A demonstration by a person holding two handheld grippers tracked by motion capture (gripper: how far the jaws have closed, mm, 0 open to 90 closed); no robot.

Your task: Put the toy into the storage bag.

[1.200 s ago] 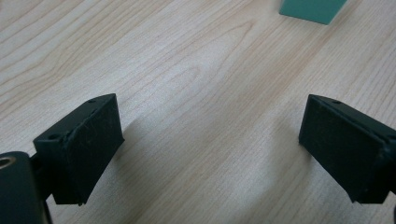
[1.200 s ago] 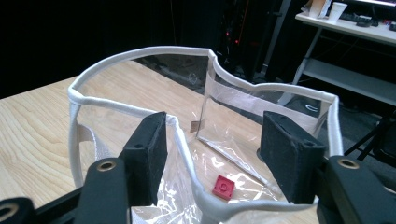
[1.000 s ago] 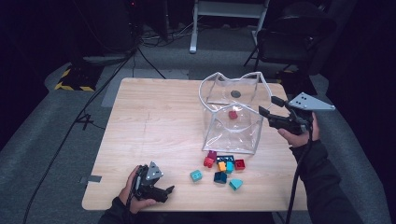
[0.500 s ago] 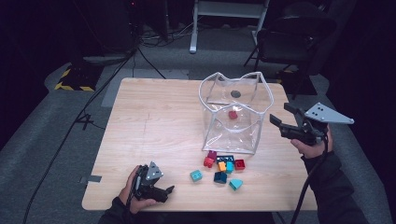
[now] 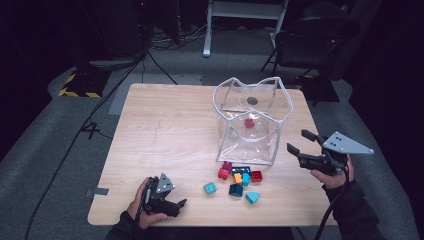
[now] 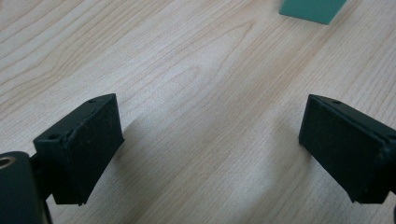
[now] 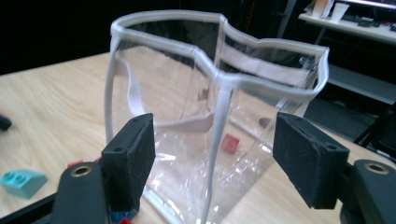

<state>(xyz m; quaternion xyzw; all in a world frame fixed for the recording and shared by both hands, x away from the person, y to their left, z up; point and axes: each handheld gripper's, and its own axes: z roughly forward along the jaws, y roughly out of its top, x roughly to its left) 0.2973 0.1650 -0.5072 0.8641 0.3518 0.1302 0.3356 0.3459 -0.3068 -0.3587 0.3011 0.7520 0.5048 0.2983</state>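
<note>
A dim lab or recording room, by the look of it; 1 bare wooden table point(image 5: 165, 130) stands on grey carpet point(image 5: 55, 145); black cables point(image 5: 95, 120) trail across the floor; yellow-and-black hazard tape point(image 5: 75, 92) marks it; a metal stand point(image 5: 245, 20) and a dark chair point(image 5: 310, 42) wait behind.
</note>
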